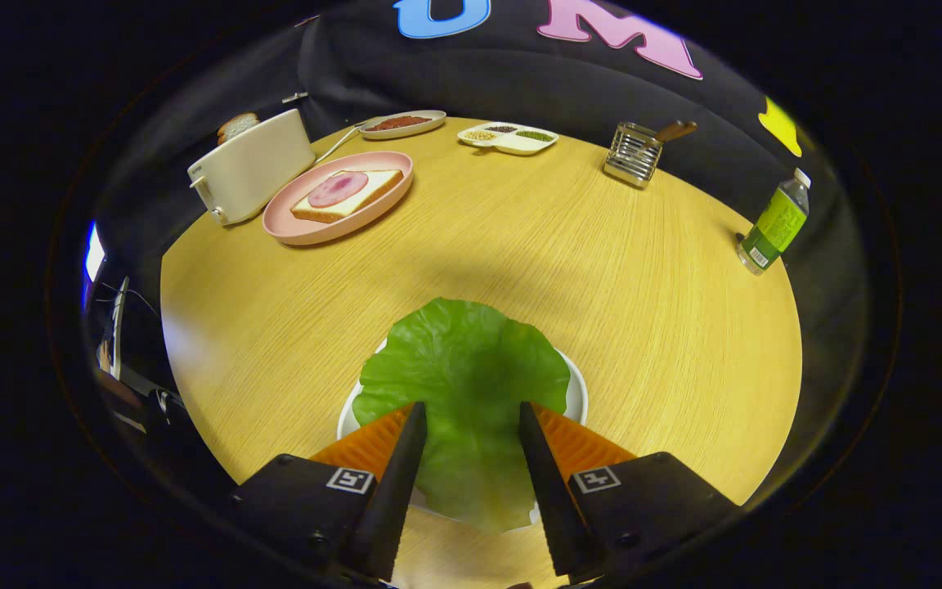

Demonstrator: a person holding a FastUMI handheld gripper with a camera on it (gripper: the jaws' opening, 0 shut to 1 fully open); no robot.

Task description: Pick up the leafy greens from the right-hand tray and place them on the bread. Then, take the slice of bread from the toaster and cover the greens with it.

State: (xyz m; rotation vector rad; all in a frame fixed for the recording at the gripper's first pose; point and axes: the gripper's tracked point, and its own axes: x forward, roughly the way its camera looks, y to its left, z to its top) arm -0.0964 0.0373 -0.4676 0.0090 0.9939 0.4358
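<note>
A big green lettuce leaf (463, 360) lies flat on a small white tray (577, 394) on the near side of the round wooden table. My gripper (472, 406) is open and hovers over the leaf. Its two black fingers straddle the leaf's near half, and the leaf shows in the wide gap between them. Far beyond the fingers to the left, a pink plate (291, 233) carries a slice of bread (356, 198) topped with a round slice of ham (338, 189). Beside that plate stands a white toaster (254, 168) with a slice of bread (236, 126) sticking out of its slot.
At the table's far side sit an oval dish (401, 124) with a spoon, a white divided dish (512, 137) of grains, and a metal wire holder (634, 154) with a wooden handle. A green-labelled bottle (773, 225) stands at the right edge. Bare wood lies between the tray and the pink plate.
</note>
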